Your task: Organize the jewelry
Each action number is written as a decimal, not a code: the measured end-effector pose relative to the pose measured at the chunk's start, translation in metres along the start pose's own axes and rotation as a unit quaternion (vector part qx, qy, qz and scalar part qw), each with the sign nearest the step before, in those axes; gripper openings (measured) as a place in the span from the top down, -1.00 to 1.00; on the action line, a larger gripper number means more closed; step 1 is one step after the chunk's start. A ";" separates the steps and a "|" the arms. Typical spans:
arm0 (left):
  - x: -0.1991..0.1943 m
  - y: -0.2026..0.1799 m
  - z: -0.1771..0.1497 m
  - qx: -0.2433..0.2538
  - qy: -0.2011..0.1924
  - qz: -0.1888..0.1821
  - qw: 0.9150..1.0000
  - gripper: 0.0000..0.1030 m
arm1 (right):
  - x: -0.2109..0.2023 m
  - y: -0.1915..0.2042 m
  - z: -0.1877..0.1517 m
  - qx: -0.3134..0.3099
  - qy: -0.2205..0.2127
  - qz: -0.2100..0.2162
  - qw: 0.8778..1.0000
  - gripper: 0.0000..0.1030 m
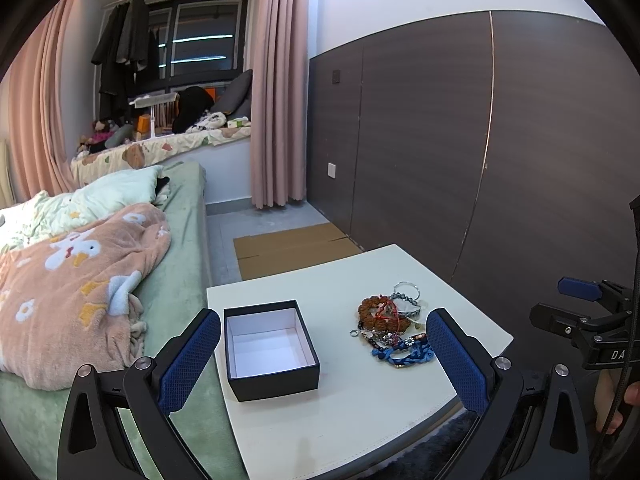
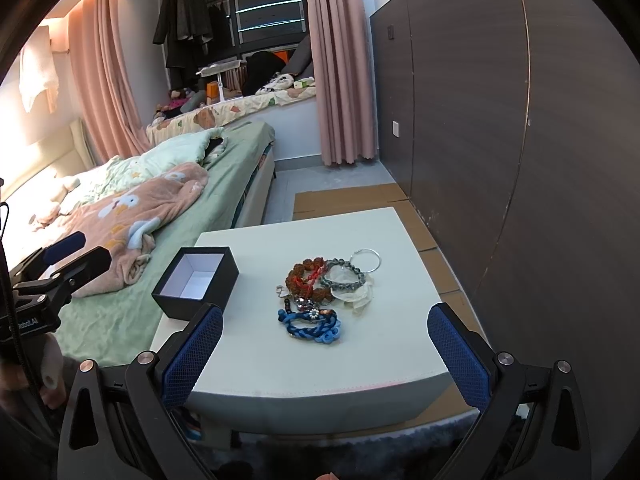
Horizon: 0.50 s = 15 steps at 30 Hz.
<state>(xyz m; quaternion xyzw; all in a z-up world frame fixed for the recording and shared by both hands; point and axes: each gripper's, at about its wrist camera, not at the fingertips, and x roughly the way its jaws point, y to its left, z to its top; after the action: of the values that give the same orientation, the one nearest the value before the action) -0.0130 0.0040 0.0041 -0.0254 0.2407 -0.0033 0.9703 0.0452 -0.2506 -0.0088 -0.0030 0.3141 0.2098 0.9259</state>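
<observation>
An open black box with a white inside stands empty on the left of a small white table. A pile of jewelry lies to its right: brown beads, a blue braided bracelet, a silver ring hoop. My left gripper is open and empty, above the table's near edge, between box and pile. In the right wrist view the box is at left and the jewelry pile in the middle. My right gripper is open and empty, short of the table's front edge.
A bed with a pink blanket adjoins the table's left side. A dark wood wall panel runs along the right. Flat cardboard lies on the floor beyond the table. A dark rug is below the front edge.
</observation>
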 end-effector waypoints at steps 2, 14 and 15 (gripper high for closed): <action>0.000 0.000 0.000 0.000 0.000 0.000 1.000 -0.99 | 0.002 -0.001 -0.001 0.000 0.000 0.001 1.000 -1.00; 0.002 -0.004 0.000 0.000 0.000 -0.002 1.000 -0.99 | 0.000 -0.003 -0.003 0.003 -0.004 0.009 1.000 -1.00; 0.003 -0.004 0.001 -0.001 0.001 -0.003 1.000 -0.99 | -0.001 -0.002 -0.003 0.003 -0.004 0.010 1.000 -1.00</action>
<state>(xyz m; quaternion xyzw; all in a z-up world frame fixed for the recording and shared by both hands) -0.0103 0.0001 0.0034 -0.0270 0.2413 -0.0063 0.9700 0.0440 -0.2533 -0.0112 0.0037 0.3109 0.2179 0.9251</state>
